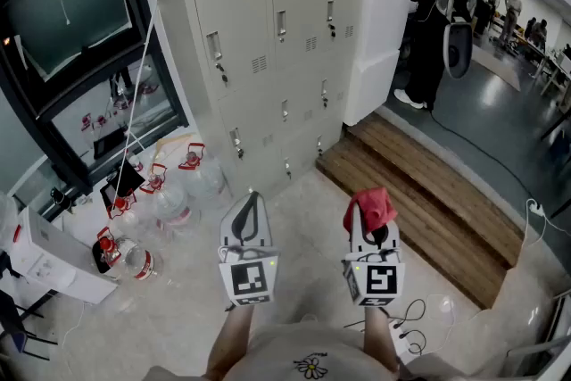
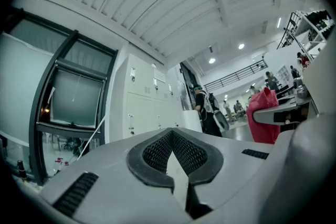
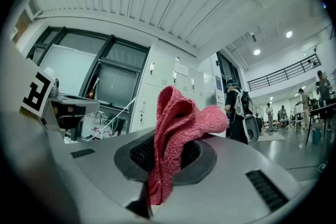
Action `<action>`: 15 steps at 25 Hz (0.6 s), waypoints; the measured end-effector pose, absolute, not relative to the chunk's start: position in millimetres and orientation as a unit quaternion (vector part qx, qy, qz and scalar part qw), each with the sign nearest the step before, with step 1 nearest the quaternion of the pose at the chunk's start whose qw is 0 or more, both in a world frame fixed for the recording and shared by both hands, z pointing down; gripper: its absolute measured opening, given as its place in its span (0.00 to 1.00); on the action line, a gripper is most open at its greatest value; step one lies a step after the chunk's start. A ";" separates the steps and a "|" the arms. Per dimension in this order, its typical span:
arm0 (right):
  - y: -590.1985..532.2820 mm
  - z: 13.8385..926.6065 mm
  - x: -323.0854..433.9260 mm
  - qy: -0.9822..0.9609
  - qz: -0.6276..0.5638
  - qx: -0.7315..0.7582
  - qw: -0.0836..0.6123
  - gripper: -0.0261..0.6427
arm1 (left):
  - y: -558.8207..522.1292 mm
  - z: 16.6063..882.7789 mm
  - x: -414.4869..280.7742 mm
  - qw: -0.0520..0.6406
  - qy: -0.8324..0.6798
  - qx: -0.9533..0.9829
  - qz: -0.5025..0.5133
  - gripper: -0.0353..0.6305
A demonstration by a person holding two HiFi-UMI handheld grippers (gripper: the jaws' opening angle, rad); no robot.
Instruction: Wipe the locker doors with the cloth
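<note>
two grippers hang side by side low in the head view, above the pale floor (image 1: 294, 281) and well apart from the locker doors (image 1: 268, 40) ahead. the left gripper (image 1: 252, 202) is bare; the right gripper (image 1: 371, 232) has the red cloth (image 1: 370, 208) bunched at its tip. a wooden step (image 1: 419, 192) lies right of the locker doors.

in the left gripper view the jaws are pressed together with nothing between them.

in the right gripper view the jaws are clamped on the cloth, which stands up in folds.
</note>
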State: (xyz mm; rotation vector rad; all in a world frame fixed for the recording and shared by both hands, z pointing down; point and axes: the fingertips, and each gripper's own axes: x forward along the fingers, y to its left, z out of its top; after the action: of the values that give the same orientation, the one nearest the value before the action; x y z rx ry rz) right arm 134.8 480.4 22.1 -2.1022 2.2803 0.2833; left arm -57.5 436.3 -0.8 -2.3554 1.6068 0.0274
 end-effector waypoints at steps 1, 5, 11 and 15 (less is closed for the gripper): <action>479.7 23.0 134.8 0.733 0.090 -0.674 0.012 0.09 | 435.3 -0.9 -57.0 0.145 0.557 -0.818 0.008 0.08; 480.0 24.8 135.2 0.738 0.086 -0.670 0.008 0.09 | 434.8 -2.5 -53.4 0.150 0.553 -0.820 0.005 0.08; 481.7 27.8 143.8 0.742 0.080 -0.666 0.002 0.09 | 438.5 -4.7 -40.8 0.148 0.551 -0.821 0.019 0.08; 483.8 32.1 142.0 0.749 0.086 -0.656 0.005 0.09 | 442.7 -2.0 -45.8 0.142 0.558 -0.818 0.013 0.08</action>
State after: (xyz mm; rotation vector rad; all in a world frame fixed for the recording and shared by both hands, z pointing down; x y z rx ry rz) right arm 142.0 483.8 32.1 -2.0552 2.3466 0.2703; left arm -45.8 442.7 -2.0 -2.3595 1.6094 0.0379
